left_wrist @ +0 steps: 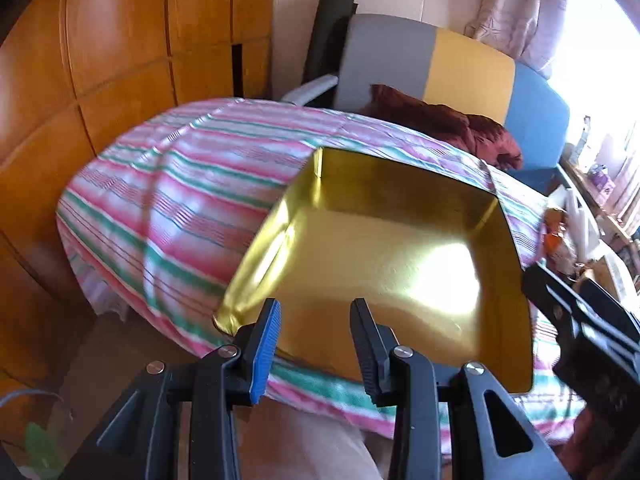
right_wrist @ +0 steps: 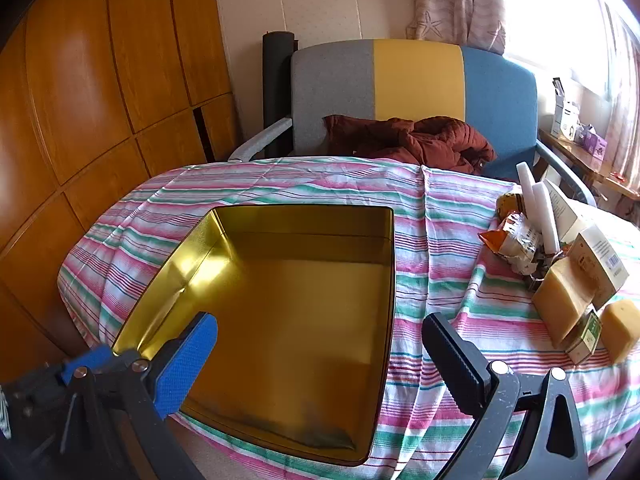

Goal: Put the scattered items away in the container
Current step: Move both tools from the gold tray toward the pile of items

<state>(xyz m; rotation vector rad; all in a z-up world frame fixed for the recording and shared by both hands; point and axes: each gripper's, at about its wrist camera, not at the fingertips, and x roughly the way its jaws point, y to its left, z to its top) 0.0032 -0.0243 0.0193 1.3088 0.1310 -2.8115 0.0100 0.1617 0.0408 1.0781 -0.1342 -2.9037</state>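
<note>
A gold tin container (right_wrist: pixel 304 304) lies open and empty on the striped tablecloth (right_wrist: pixel 440 248). The scattered items are heaped at the table's right: two yellow blocks (right_wrist: pixel 560 308), cardboard boxes (right_wrist: pixel 600 264), white tubes (right_wrist: pixel 540 208) and a crumpled snack packet (right_wrist: pixel 512 240). My right gripper (right_wrist: pixel 320 360) hangs open at full width above the tin's near end, with nothing in it. My left gripper (left_wrist: pixel 316 320) is open to a narrower gap at the tin's (left_wrist: pixel 384 264) near left corner and holds nothing. In the left wrist view the right gripper (left_wrist: pixel 580 320) shows at the right edge.
An armchair (right_wrist: pixel 416 80) with a grey, yellow and blue back stands behind the table, a rust-red jacket (right_wrist: pixel 420 140) on its seat. Wooden cupboard doors (right_wrist: pixel 100 100) line the left. A cluttered window shelf (right_wrist: pixel 580 136) runs along the right. The table's near edge is below the grippers.
</note>
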